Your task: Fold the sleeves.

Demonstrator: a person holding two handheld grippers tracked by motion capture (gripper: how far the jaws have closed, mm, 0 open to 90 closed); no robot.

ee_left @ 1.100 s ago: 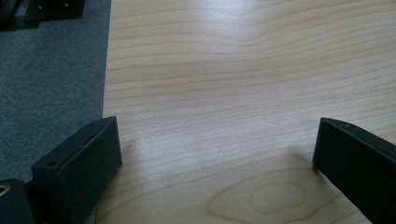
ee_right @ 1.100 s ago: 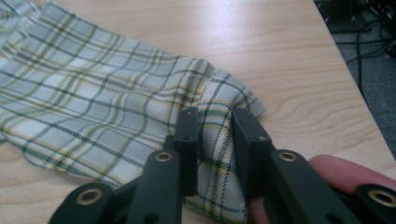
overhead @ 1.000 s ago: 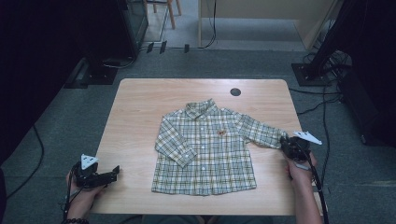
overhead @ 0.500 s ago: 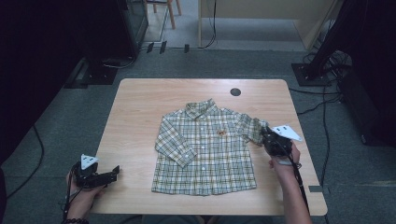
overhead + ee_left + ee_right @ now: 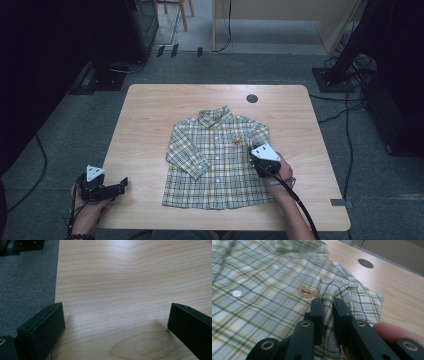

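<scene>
A small plaid shirt (image 5: 217, 155) lies front up in the middle of the wooden table (image 5: 150, 115), collar toward the far side. My right gripper (image 5: 259, 162) is shut on the shirt's right sleeve (image 5: 337, 293), which is pulled inward over the shirt's body. In the right gripper view the plaid cloth is bunched between the two black jaws, with the chest emblem (image 5: 305, 292) just beyond. My left gripper (image 5: 120, 186) rests at the table's near left corner, pointing right. In the left gripper view its fingers (image 5: 42, 325) stand wide apart over bare wood.
A round dark cable hole (image 5: 252, 98) sits in the table near the far edge. Grey carpet (image 5: 60, 130) surrounds the table, with cables and dark stands at the right (image 5: 345, 75) and far left. The shirt's other sleeve (image 5: 187, 160) lies folded across its front.
My right gripper has moved left from the table's right side onto the shirt, dragging the sleeve inward over the shirt's body. The left gripper has stayed put.
</scene>
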